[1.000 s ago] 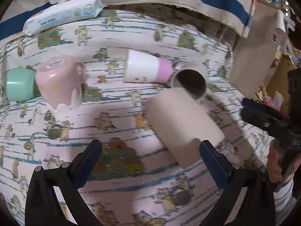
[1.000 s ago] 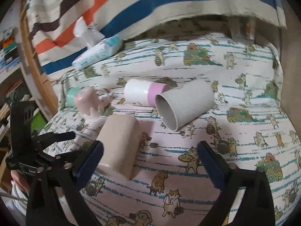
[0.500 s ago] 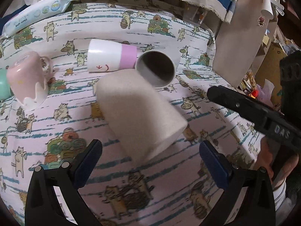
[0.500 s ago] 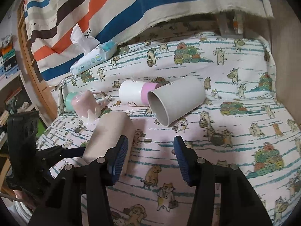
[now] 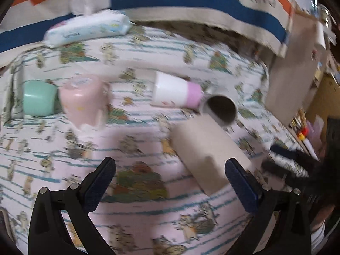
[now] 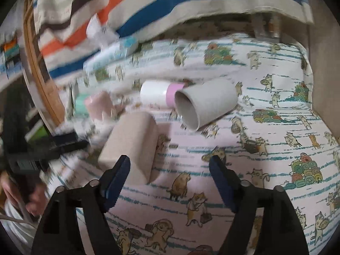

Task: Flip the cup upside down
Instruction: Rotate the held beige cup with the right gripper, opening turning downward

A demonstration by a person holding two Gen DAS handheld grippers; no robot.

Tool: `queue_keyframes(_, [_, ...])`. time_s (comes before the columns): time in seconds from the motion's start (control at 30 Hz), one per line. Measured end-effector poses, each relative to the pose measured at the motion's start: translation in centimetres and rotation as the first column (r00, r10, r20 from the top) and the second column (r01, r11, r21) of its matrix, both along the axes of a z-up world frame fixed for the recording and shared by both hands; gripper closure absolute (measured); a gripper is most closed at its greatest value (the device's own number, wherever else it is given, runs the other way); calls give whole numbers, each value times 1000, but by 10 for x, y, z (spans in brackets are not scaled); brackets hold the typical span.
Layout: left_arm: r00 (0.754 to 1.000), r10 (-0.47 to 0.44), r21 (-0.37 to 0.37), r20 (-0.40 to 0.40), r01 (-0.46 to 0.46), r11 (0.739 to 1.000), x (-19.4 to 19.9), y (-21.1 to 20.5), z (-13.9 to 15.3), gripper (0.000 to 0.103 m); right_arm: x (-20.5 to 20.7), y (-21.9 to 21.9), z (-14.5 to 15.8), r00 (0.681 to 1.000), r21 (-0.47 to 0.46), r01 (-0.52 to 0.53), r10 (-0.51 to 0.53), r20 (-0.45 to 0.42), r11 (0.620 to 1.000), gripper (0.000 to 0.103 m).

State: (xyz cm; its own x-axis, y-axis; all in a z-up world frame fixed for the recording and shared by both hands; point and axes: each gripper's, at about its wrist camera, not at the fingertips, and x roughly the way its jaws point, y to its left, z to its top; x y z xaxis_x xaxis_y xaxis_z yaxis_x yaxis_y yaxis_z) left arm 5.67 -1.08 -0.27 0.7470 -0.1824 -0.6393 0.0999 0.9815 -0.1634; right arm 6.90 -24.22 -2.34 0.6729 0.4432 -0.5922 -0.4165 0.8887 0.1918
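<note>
A beige cup point(image 5: 208, 153) point(image 6: 131, 144) stands upside down on the cat-print cloth. A grey cup point(image 5: 221, 108) point(image 6: 204, 104) lies on its side with its mouth showing. A white and pink cup point(image 5: 176, 92) point(image 6: 159, 93) lies on its side beside it. A pink mug point(image 5: 82, 99) point(image 6: 99, 105) stands upside down next to a mint green cup point(image 5: 38, 101). My left gripper point(image 5: 170, 182) is open and empty, near the beige cup. My right gripper point(image 6: 170, 176) is open and empty, just right of the beige cup.
A pack of wet wipes point(image 5: 87, 28) point(image 6: 112, 53) lies at the back of the cloth. A striped fabric point(image 6: 170, 2) hangs behind. A cardboard panel point(image 5: 295, 63) stands at the right edge. Shelves and clutter are at the far left in the right wrist view.
My left gripper pulled back from the beige cup and tilted up. My right gripper, nearly closed half a second ago, opened wider and moved closer to the cups.
</note>
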Motion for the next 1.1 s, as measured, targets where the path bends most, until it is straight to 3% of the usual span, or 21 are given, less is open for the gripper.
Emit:
queue_keyframes(0.13, [1000, -3, 37, 10, 3, 999, 11, 4, 8, 7, -5, 25, -2, 998, -44, -68, 67, -23, 997, 24])
queue_keyframes(0.27, [999, -37, 48, -28, 39, 998, 36, -2, 8, 16, -9, 47, -6, 996, -95, -88, 85, -37, 992, 22])
queue_keyframes(0.47, [996, -35, 75, -82, 41, 996, 67, -6, -1, 25, -1, 65, -18, 987, -73, -98, 88, -132, 992, 22])
queue_keyframes(0.7, [993, -9, 64, -121, 17, 998, 79, 7, -15, 26, 13, 80, -26, 982, -66, -71, 58, -182, 995, 22])
queue_keyframes(0.83, [989, -21, 21, -144, 24, 999, 80, 14, -24, 30, 13, 80, -25, 987, -56, -55, 45, -156, 997, 32])
queue_keyframes(1.1, [997, -61, -10, -55, 60, 998, 64, 11, -2, 30, 1, 74, -12, 996, -80, -63, 58, -62, 995, 33])
